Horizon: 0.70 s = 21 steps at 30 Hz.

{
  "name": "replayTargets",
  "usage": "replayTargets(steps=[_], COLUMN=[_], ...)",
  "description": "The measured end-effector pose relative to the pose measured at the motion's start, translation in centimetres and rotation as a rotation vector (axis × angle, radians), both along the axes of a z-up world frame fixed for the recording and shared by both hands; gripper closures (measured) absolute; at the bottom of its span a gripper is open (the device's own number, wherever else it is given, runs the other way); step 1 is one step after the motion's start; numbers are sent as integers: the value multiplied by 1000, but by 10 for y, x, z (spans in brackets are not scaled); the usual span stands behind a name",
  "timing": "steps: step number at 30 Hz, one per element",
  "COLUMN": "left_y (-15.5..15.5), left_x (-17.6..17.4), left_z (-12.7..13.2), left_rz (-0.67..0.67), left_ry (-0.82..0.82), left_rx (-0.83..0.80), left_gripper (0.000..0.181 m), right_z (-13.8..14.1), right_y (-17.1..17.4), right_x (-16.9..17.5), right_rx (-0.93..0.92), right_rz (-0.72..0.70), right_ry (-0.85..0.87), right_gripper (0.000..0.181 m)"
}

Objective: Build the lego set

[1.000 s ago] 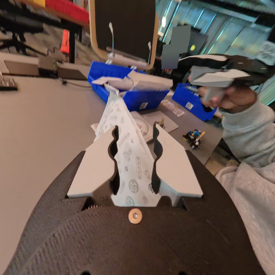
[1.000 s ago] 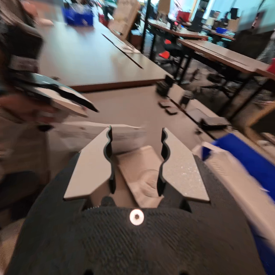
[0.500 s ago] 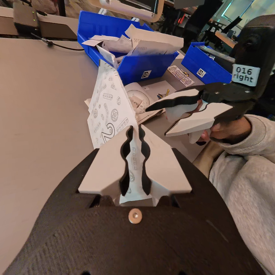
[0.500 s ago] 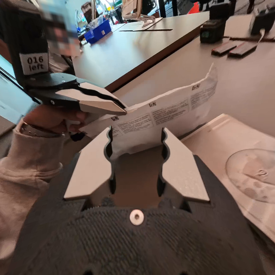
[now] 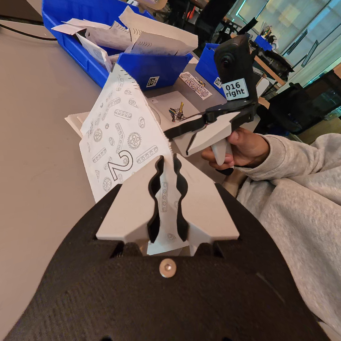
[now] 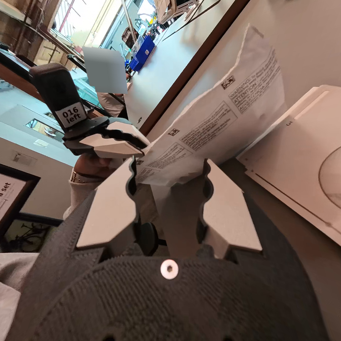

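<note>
My left gripper [image 5: 168, 158] is shut on a white paper parts bag [image 5: 121, 140] printed with brick outlines and a large numeral, holding it up above the grey table. In the right wrist view the same bag [image 6: 221, 125] shows its printed back, pinched by the left gripper [image 6: 142, 147]. My right gripper [image 6: 169, 164] is open, its fingertips at the bag's lower edge; in the left wrist view it [image 5: 169, 136] sits at the bag's serrated right edge. A small partly built lego model [image 5: 176, 115] lies on a white booklet [image 5: 166, 103].
A blue bin [image 5: 118, 60] full of torn white paper bags stands behind the held bag. A smaller blue bin [image 5: 206, 64] is to its right. A patterned sticker sheet [image 5: 195, 86] lies between them. A person's grey sleeve [image 5: 286, 184] fills the right side. The grippers are tip to tip, or close to it.
The left gripper closed on the paper bag and turned it so its printed face shows. The right gripper swung in from farther off to the bag's edge, still open.
</note>
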State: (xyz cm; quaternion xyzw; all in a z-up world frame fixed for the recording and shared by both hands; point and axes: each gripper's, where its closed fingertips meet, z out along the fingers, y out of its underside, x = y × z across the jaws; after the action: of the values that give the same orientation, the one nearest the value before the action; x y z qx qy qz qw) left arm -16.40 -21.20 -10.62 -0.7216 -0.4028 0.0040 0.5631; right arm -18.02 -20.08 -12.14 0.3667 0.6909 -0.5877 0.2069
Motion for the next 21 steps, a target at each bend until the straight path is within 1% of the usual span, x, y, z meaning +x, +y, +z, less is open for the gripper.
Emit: replayTargets(steps=[2,4,5,9,15,21], left_y=[-2,-10,-14,-26,-35,-47], left_x=[-1,-3,-3,1,4,8], left_z=[-1,-3,-3,-2,2,15], left_rz=[12,49,64,100,128,178], left_ry=[8,16,22,27,39,81], left_rx=[-16,-67,-82,-114,-151,-156], left_gripper=[167,153,150,142,143,143], right_z=[-1,-6,-9,-13,-8,-1], right_y=[-2,-3,-3,-1,-1,-3], right_x=[2,3,3,2,3,5], right_rx=[23,56,74,74,77,166], right_rz=[7,14,16,12,7,-2], right_ry=[25,43,50,41,74,286], right_gripper=[109,110,110,110,109,109])
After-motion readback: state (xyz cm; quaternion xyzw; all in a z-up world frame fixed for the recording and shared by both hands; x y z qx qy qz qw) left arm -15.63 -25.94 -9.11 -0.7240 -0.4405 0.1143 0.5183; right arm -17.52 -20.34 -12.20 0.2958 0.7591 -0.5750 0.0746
